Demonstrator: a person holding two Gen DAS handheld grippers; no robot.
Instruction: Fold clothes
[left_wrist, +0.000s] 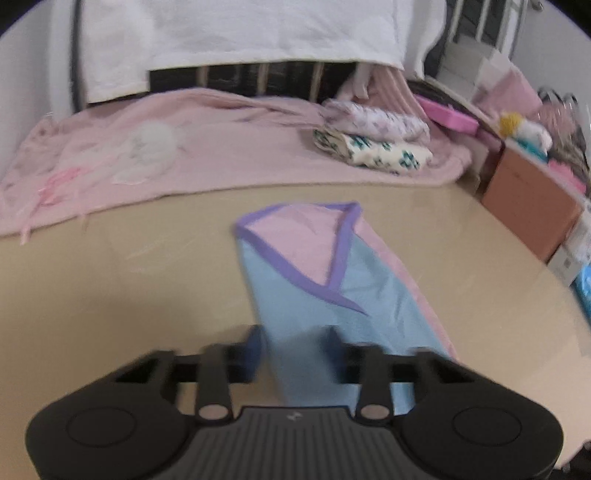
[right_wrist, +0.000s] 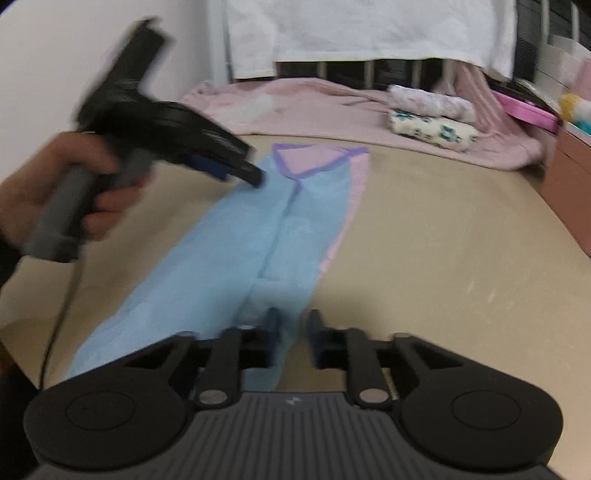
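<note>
Beige tabletop (left_wrist: 110, 295); pink blanket (left_wrist: 221, 147) behind; white cloth (left_wrist: 240, 33) hanging.

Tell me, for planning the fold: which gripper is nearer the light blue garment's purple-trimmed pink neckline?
Left. The left gripper is beside the purple-trimmed pink neckline; the right gripper is at the light blue garment's opposite end.

A: The left gripper (right_wrist: 255, 177) at ten o'clock in the right view is smeared; its fingertips can't be separated.

B: And the cloth (left_wrist: 306, 295) runs under the gripper body at six o'clock, its near end hidden.
</note>
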